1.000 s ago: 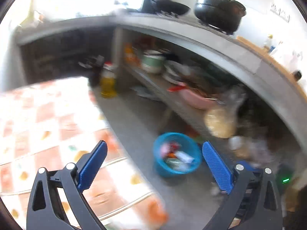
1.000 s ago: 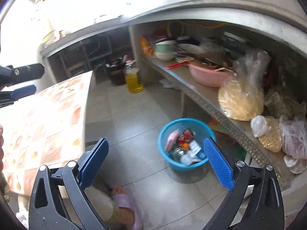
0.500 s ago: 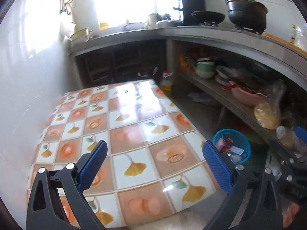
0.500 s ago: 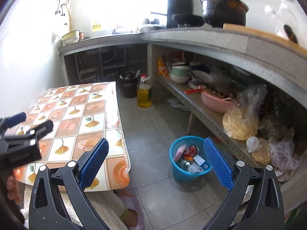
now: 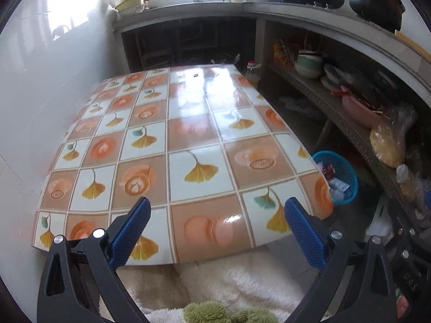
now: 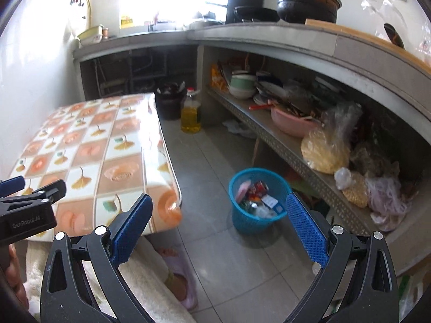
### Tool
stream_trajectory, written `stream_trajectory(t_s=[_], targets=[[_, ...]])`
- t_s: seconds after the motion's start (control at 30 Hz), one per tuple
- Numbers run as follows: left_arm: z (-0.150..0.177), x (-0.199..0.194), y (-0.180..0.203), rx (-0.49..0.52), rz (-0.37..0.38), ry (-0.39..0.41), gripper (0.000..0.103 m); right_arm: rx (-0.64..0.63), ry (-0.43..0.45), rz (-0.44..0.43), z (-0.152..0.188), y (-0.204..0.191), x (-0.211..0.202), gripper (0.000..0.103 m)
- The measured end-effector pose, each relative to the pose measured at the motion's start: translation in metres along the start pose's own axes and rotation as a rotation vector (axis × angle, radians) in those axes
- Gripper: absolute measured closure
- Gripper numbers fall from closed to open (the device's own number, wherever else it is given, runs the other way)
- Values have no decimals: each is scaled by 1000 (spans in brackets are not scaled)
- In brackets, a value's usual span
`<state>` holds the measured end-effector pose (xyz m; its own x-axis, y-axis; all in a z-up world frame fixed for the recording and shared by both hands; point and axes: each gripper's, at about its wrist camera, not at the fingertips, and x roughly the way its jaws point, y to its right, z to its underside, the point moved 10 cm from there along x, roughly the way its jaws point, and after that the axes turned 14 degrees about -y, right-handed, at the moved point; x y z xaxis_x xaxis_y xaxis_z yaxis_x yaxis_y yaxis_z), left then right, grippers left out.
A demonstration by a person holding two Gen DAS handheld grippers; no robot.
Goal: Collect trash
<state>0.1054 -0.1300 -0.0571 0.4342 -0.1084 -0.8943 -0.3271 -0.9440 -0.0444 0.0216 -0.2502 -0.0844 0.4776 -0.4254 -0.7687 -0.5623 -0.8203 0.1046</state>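
A blue mesh trash basket [image 6: 258, 199] stands on the grey floor beside the table, holding wrappers and a plastic bottle; it also shows in the left wrist view [image 5: 342, 177] at the table's right edge. My left gripper [image 5: 219, 231] is open and empty over the near edge of the tiled-pattern table [image 5: 172, 145]. It also shows at the left edge of the right wrist view [image 6: 27, 202]. My right gripper [image 6: 219, 228] is open and empty above the floor, near the basket.
A low shelf [image 6: 282, 145] under the concrete counter holds bowls, a pink basin [image 6: 291, 123] and plastic bags. An oil bottle [image 6: 190, 113] and a dark bucket [image 6: 168, 102] stand on the floor. A person's foot [image 6: 177, 277] lies below the table.
Both grippers have pulled back and up from the basket. The left view has swung left from the basket onto the tabletop. Both stay open.
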Motion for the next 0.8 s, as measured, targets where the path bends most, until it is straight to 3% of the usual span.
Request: stream_trajectory(t_s=[0.37, 0.8], targets=[[2, -8, -31, -69, -91, -5, 6, 26, -42, 66, 11, 25, 7, 8], [4, -15, -27, -39, -140, 7, 6, 52, -38, 76, 14, 36, 5, 8]])
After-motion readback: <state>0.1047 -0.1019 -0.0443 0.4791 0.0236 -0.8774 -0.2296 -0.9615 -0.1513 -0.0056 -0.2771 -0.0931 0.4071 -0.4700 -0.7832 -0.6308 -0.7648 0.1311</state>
